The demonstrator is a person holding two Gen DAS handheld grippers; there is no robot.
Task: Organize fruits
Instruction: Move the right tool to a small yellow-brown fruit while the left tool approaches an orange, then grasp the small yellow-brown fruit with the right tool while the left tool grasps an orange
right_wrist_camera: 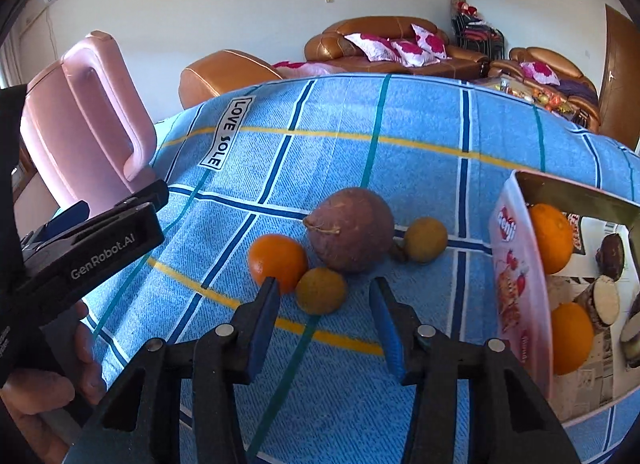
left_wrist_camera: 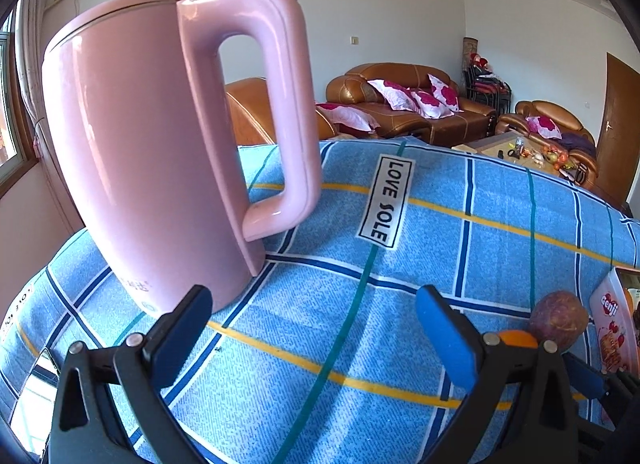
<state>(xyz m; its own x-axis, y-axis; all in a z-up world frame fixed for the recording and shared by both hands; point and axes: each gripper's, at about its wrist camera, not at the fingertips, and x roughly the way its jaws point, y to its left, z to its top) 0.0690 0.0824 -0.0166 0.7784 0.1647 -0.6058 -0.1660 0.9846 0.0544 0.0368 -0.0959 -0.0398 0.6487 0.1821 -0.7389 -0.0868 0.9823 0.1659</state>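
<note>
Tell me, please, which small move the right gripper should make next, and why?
Probably ease the right gripper forward and close on the small brownish fruit: it is open, empty, and that fruit lies between its fingertips, while the box already holds two oranges.

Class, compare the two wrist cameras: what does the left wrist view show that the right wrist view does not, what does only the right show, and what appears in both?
Only the left wrist view shows the whole side of the pink kettle down to its base, and the open left gripper from its own camera.

Only the right wrist view shows two small brownish fruits, two oranges inside the box, and the open right gripper.

Both show the blue checked cloth, the kettle, the purple fruit, an orange on the cloth, and the box.
</note>
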